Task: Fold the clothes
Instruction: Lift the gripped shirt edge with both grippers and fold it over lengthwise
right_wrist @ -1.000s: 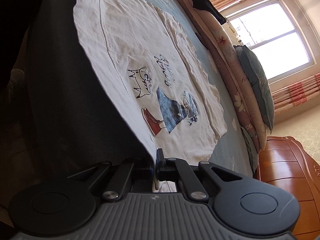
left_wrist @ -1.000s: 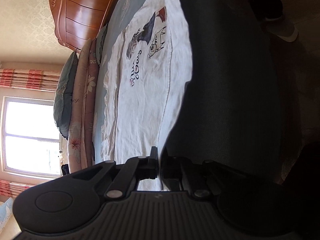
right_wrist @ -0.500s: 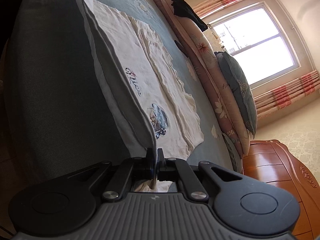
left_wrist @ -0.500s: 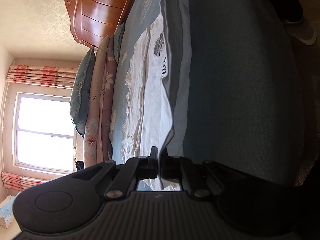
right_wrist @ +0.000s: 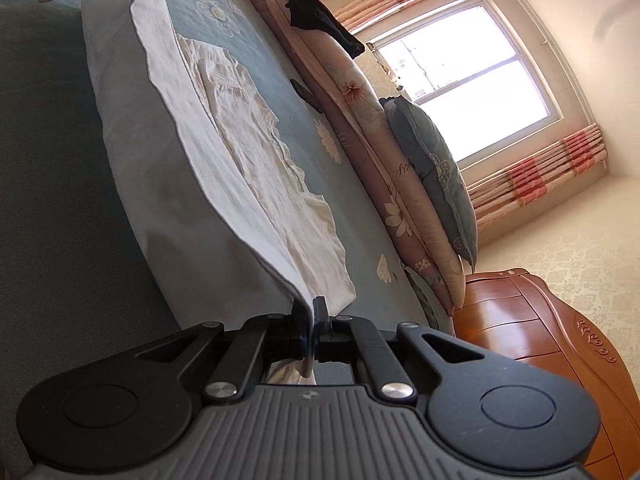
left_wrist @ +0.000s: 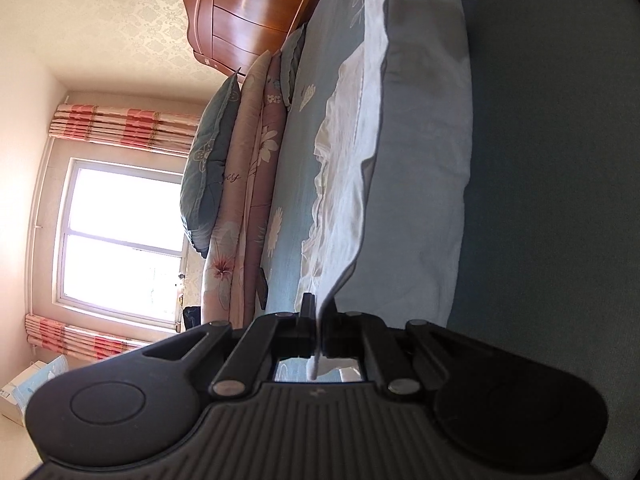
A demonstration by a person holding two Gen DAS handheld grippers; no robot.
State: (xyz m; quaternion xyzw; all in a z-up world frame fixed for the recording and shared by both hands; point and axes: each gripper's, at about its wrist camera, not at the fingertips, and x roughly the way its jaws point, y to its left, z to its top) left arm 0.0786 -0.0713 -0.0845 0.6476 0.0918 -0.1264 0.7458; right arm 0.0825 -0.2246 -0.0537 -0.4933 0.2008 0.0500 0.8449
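Two corners of the white shirt [left_wrist: 348, 184] are up off the blue bed [left_wrist: 288, 184], its hem stretched taut between my claws while the rest lies on the sheet. My left claw [left_wrist: 318, 320] is clamped on one corner, my right claw [right_wrist: 310, 320] on the other, pillows [right_wrist: 436, 176] and window [right_wrist: 472, 52] beyond.

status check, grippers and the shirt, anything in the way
Left gripper and right gripper both shut on the shirt hem. Hem lifted, rest on the bed. Nothing in the way.
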